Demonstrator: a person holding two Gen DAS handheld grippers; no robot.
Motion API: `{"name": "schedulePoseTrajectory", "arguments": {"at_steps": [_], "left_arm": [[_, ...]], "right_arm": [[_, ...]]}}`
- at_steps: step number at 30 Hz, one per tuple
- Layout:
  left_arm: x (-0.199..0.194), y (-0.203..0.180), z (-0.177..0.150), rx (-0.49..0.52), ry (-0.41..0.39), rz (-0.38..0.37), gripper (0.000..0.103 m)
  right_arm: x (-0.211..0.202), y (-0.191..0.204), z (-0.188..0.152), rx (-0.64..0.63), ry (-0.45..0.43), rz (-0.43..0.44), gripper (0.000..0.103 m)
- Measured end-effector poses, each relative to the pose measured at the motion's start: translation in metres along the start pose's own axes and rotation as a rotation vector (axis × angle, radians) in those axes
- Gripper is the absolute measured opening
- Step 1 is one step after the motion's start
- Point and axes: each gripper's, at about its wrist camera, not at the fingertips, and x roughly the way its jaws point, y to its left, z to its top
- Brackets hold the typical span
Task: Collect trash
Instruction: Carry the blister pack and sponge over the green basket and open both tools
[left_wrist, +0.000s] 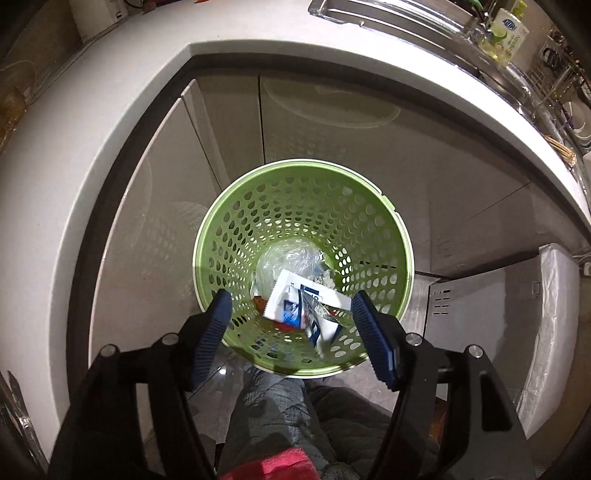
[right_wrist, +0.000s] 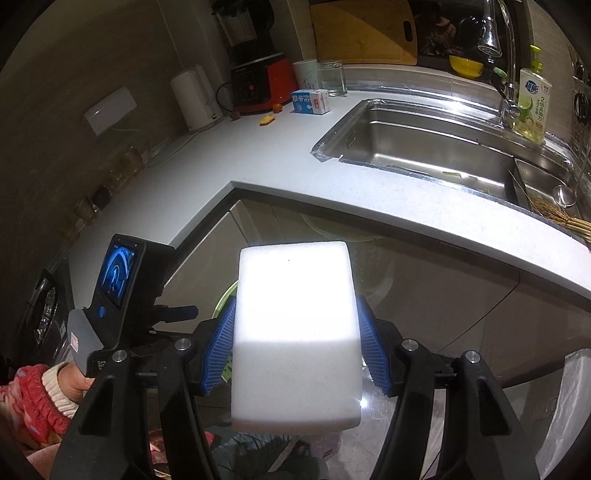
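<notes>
A green perforated basket (left_wrist: 369, 221) stands on the floor against the cabinet doors. It holds crumpled clear plastic (left_wrist: 284, 258) and white-and-blue packets (left_wrist: 291, 302). My left gripper (left_wrist: 291, 297) points down over the basket's near side, open, and its blue pads (left_wrist: 210, 332) touch nothing. My right gripper (right_wrist: 297, 302) is shut on a white foam block (right_wrist: 295, 332), held in front of the counter edge. A sliver of the basket (right_wrist: 225, 299) shows beside the block. A hand (right_wrist: 70, 384) in a red sleeve holds the other gripper's screen unit (right_wrist: 122, 273).
The white L-shaped counter (right_wrist: 258, 155) carries a milk carton (right_wrist: 310, 101), peel scraps (right_wrist: 266, 119), a blender (right_wrist: 258, 85) and a kettle (right_wrist: 195, 99). A steel sink (right_wrist: 424, 140) with dish soap (right_wrist: 533, 107) lies to the right. A white lined bin (left_wrist: 554, 332) stands right of the basket.
</notes>
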Motion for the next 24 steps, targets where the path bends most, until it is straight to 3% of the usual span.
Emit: {"name": "schedulePoseTrajectory", "arguments": {"at_steps": [7, 16, 20, 24], "left_arm": [[-0.032, 0.018, 0.002, -0.014, -0.061, 0.036, 0.085], [-0.102, 0.073, -0.003, -0.135, -0.202, 0.119, 0.095], [-0.121, 0.091, -0.007, -0.171, -0.244, 0.151, 0.095], [-0.127, 0.1, -0.008, -0.203, -0.255, 0.159, 0.095]], "right_arm": [[0.006, 0.001, -0.001, -0.002, 0.016, 0.01, 0.063], [0.03, 0.019, -0.002, -0.053, 0.072, 0.052, 0.064], [0.05, 0.035, -0.009, -0.118, 0.123, 0.035, 0.093], [0.056, 0.045, -0.008, -0.158, 0.136, 0.016, 0.098]]}}
